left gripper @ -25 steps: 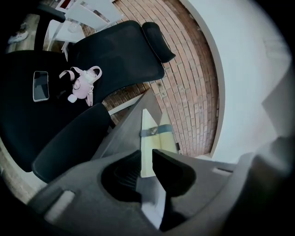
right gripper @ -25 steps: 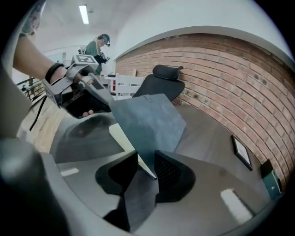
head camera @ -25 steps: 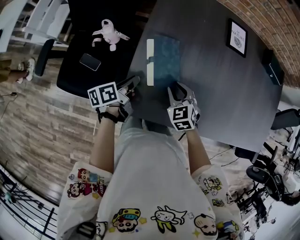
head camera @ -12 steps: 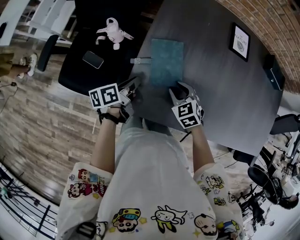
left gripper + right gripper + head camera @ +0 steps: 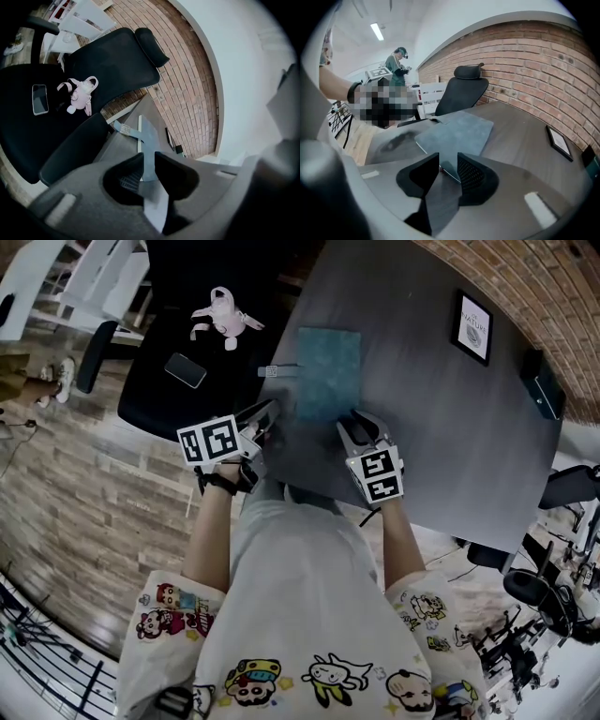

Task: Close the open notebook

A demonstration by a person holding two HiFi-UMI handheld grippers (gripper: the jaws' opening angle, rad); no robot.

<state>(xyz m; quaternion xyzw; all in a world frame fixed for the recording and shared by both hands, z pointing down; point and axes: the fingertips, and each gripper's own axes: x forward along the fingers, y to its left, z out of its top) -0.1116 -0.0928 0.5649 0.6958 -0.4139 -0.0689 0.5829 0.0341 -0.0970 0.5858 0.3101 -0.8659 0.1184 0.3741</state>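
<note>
Teal rectangular notebook [image 5: 328, 371] is lying shut and flat, cover up, on the dark grey counter [image 5: 441, 427]. That's upper centre of the head view, close to the counter's left edge. A thin grey strap with a pale tab [image 5: 275, 372] is sticking out of its left side toward that edge.

Left tongs [image 5: 265, 415] are sitting at the counter's left edge, just below and left of the notebook, apart from it. In the left gripper view the left tongs [image 5: 149, 161] are standing released, with a narrow gap and nothing in it. The notebook [image 5: 149, 145] is showing beyond the tips.

Right tongs [image 5: 353, 425] are sitting at the notebook's lower right corner. In the right gripper view the right tongs [image 5: 448, 164] have just been opening and are released, pads apart. The notebook's [image 5: 457, 133] near edge is showing in the gap right at the tips, and the pads aren't pressing on it. Can't tell whether the tips are touching the cover.

Upper left of the head view, a black office chair [image 5: 150, 381] is carrying a pink plush toy [image 5: 223, 317] and a dark smartphone [image 5: 185, 370]. A black-framed picture [image 5: 472, 327] is lying on the counter at upper right.
</note>
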